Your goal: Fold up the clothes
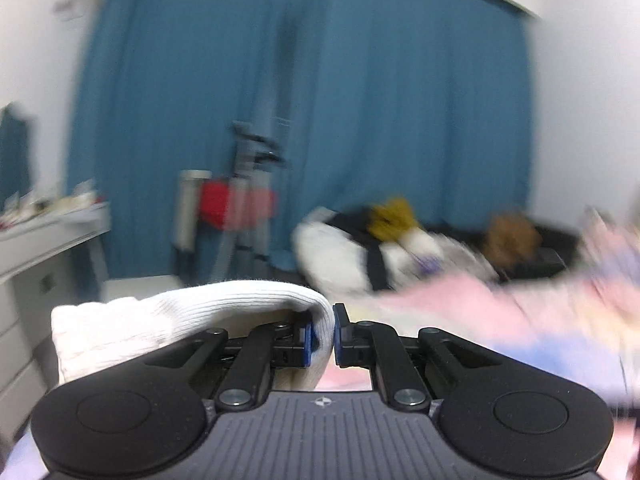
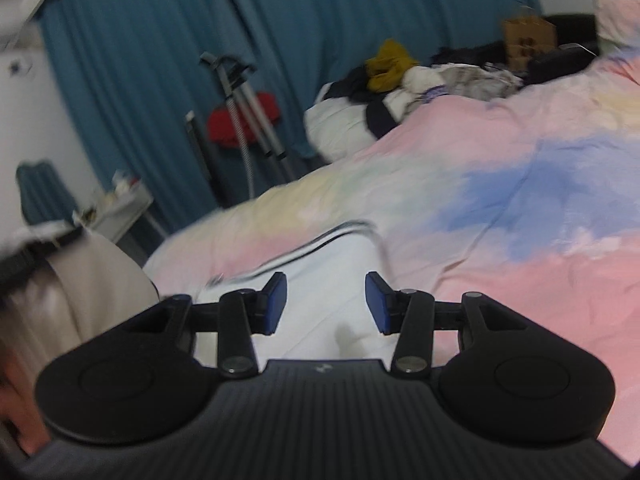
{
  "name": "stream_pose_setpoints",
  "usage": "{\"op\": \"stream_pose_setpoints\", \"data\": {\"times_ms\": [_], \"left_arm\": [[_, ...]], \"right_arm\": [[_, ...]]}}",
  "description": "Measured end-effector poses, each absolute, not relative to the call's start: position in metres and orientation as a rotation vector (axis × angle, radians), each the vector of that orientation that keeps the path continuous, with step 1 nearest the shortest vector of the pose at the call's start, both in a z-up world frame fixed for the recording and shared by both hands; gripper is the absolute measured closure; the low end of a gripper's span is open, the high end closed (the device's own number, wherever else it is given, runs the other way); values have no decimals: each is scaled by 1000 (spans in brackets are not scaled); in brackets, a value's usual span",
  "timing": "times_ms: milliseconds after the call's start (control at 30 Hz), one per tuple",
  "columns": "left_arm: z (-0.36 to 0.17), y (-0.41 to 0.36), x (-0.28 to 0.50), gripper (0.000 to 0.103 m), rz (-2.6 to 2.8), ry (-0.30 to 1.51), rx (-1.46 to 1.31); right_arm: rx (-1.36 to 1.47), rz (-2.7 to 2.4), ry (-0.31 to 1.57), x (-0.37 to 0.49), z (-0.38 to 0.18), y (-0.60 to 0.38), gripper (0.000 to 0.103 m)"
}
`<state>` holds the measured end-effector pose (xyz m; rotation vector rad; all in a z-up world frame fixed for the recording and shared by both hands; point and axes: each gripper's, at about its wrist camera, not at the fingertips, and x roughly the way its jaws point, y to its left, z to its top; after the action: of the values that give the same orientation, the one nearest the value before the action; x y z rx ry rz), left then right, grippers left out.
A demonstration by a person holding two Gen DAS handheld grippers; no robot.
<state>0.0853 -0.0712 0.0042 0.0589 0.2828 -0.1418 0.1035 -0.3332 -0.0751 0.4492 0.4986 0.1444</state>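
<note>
The left hand-held gripper (image 1: 333,334) pinches a fold of white ribbed cloth (image 1: 168,320) between its blue pads (image 1: 306,338), the fabric draped over the left finger and hanging down between the jaws. The cloth is lifted clear of the bed, and the view around it is streaked with motion blur.

The right hand-held gripper (image 2: 326,304) stands with its jaws wide apart and nothing between them, hovering over a white garment (image 2: 320,280) edged with dark stripes. That garment lies flat near the bed's near edge, on a bedspread (image 2: 500,208) washed in pink, blue and pale yellow.

At the bed's far edge sits a heap of clothes (image 2: 404,76), topped by a mustard-yellow piece (image 2: 388,64), with a white pillow (image 2: 340,128) beside it. A blue curtain (image 1: 300,100) fills the back wall, where a folded tripod (image 2: 248,108) leans against something red (image 2: 224,128). A cluttered white desk (image 1: 52,228) runs along the left wall.
</note>
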Motion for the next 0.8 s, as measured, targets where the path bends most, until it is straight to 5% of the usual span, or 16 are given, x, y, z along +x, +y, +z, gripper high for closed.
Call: {"op": "stream_pose_setpoints", "data": {"times_ms": [267, 367, 533, 800], "left_arm": [[-108, -180, 74, 88, -371, 485, 452], [-123, -178, 72, 73, -396, 489, 479], [-115, -169, 66, 31, -443, 544, 405], [-80, -107, 31, 24, -453, 618, 242]], "right_arm": [[572, 136, 538, 122, -92, -382, 55], [567, 183, 551, 126, -96, -380, 55], [509, 313, 537, 126, -92, -363, 55], [406, 522, 509, 124, -85, -333, 55]]}}
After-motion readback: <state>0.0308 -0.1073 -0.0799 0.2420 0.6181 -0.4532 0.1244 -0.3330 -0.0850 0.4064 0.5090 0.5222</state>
